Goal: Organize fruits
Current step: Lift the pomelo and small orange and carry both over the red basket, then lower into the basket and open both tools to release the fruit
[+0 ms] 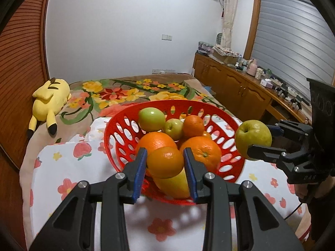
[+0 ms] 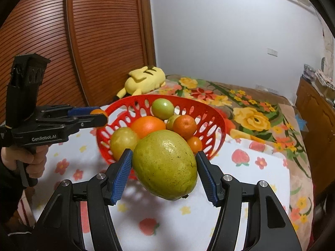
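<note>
A red perforated basket (image 1: 117, 138) sits on a flowered sheet on the bed and holds several oranges and green fruits; it also shows in the right wrist view (image 2: 217, 123). My left gripper (image 1: 165, 163) is shut on a small orange (image 1: 165, 162), held just in front of the basket's near rim; it shows at the left of the right wrist view (image 2: 98, 116). My right gripper (image 2: 165, 167) is shut on a large green apple (image 2: 165, 165), held above the sheet just before the basket. It shows in the left wrist view (image 1: 254, 144) with the apple (image 1: 252, 138), beside the basket's right rim.
A yellow plush toy (image 1: 50, 100) lies on the floral blanket by the wooden louvred wardrobe (image 1: 21, 62). A wooden cabinet (image 1: 240, 87) with clutter on top runs along the right wall under a window. The white strawberry-print sheet (image 1: 69, 167) covers the near bed.
</note>
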Tool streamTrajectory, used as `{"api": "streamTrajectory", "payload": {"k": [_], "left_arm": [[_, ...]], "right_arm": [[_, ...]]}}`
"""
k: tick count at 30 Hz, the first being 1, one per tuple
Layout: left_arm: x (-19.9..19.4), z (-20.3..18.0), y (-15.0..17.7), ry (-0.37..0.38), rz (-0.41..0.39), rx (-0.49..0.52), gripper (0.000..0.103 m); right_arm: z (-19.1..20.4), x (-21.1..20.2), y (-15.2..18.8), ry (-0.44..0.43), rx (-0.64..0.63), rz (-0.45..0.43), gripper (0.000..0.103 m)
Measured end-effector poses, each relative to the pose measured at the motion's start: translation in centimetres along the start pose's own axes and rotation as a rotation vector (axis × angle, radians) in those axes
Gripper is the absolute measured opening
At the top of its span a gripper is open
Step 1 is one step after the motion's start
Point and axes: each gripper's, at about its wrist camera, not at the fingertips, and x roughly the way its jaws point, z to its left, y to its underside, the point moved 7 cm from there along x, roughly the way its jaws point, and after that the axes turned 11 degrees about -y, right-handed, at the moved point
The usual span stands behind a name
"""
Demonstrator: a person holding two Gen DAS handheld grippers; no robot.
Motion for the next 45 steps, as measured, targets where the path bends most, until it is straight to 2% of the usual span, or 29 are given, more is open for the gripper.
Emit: {"api": "streamTrajectory", "payload": {"k": [14,25,33,45], "left_arm": [[4.7,1.2,-1.2,-0.024,0.051,-0.003,0.033],[6.0,1.5,-2.1,-0.035,0.061,-0.004,0.033],[6.7,1.9,-2.1,-0.042,0.069,-0.006,0.033],[7.1,2.6,-1.8,-0.051,0.073,-0.006,0.034]], "right_arm": [[-3.3,3.8,-1.5,-0.008,-0.006,0.04,0.063],[-4.4,5.0,-1.5,-0.026,0.016,0.048,0.063],[-4.8,4.7,-1.4,-0.046,0.045,0.04,0.064],[-4.5,3.3,-1.6,-0.024,0.049,0.005,0.066]]}}
